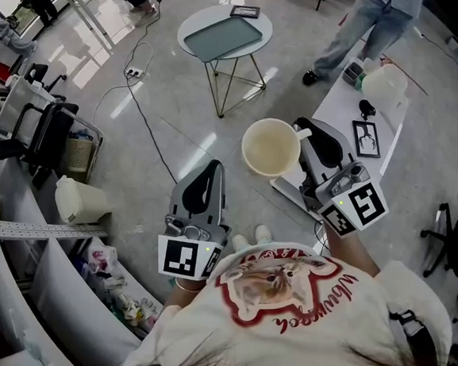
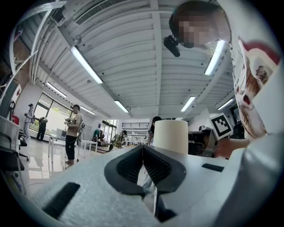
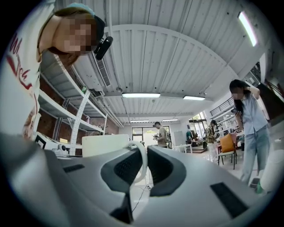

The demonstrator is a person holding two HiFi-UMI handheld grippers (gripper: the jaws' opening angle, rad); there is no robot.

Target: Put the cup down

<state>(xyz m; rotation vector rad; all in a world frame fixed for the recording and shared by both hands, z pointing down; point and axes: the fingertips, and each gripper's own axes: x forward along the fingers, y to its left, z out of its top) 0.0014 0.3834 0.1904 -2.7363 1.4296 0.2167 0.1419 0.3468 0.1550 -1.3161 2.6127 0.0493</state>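
A cream cup (image 1: 271, 146) is held up in the air in front of me, its mouth facing the head camera. My right gripper (image 1: 308, 134) is shut on the cup's handle (image 3: 140, 160), which shows as a white loop pinched between the jaws; the cup's body (image 3: 104, 145) stands to the left of them. My left gripper (image 1: 210, 177) is shut with nothing between its jaws and hangs lower left of the cup, apart from it. From the left gripper view the cup (image 2: 170, 136) rises just behind the closed jaws.
A white table (image 1: 342, 112) lies to the right under the right gripper, with a white jug (image 1: 384, 85) and a small framed picture (image 1: 366, 138) on it. A round table (image 1: 224, 35) with a tray stands farther off. Shelving (image 1: 28, 259) runs along the left. People stand around.
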